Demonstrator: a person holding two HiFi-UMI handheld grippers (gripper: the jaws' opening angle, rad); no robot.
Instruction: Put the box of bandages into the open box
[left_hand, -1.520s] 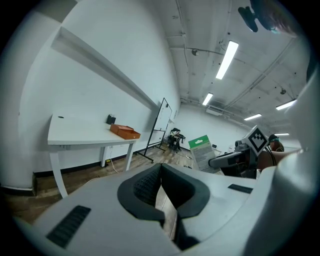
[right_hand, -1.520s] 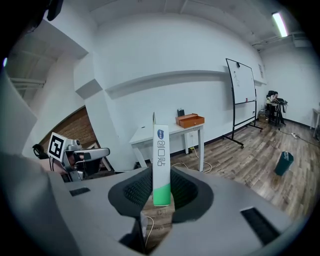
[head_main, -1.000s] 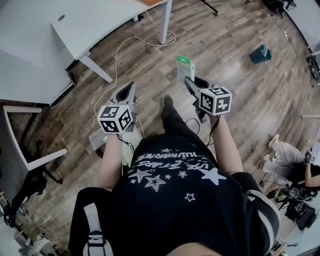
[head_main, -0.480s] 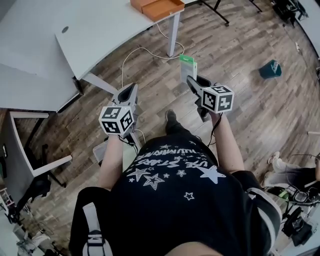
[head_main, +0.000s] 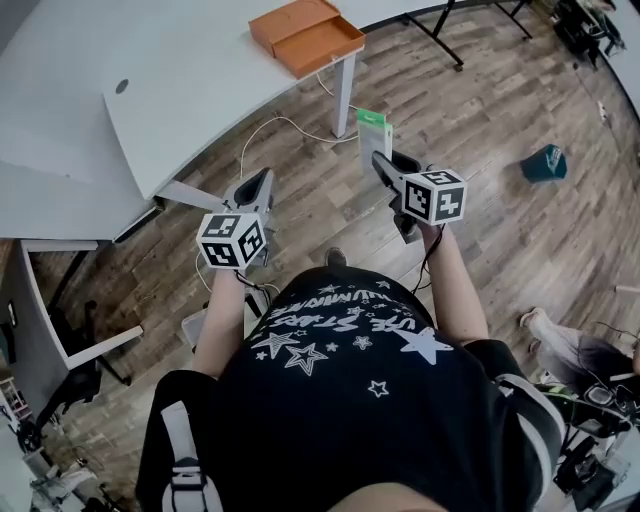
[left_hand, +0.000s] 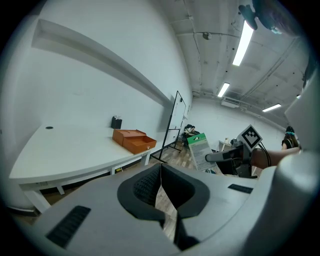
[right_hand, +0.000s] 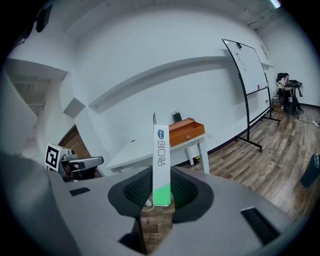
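Observation:
A slim white box of bandages (head_main: 372, 138) with a green end stands upright between the jaws of my right gripper (head_main: 384, 163), which is shut on it over the wooden floor. In the right gripper view the bandage box (right_hand: 161, 162) rises from between the pads. The open orange box (head_main: 306, 35) lies on the white table (head_main: 150, 90), ahead and to the left of the bandage box; the orange box (right_hand: 186, 129) also shows behind it. My left gripper (head_main: 255, 190) hangs beside the table's edge. Its pads meet with nothing in them in the left gripper view (left_hand: 160, 182).
A table leg (head_main: 345, 95) and loose white cables (head_main: 270, 130) are on the floor between me and the table. A teal object (head_main: 547, 163) lies on the floor at the right. A whiteboard on a stand (right_hand: 247, 65) is farther off. A black chair (head_main: 70, 380) sits at the left.
The table and the orange box have come further into the head view and closer. Both grippers keep their pose, and the right one still holds the bandage box.

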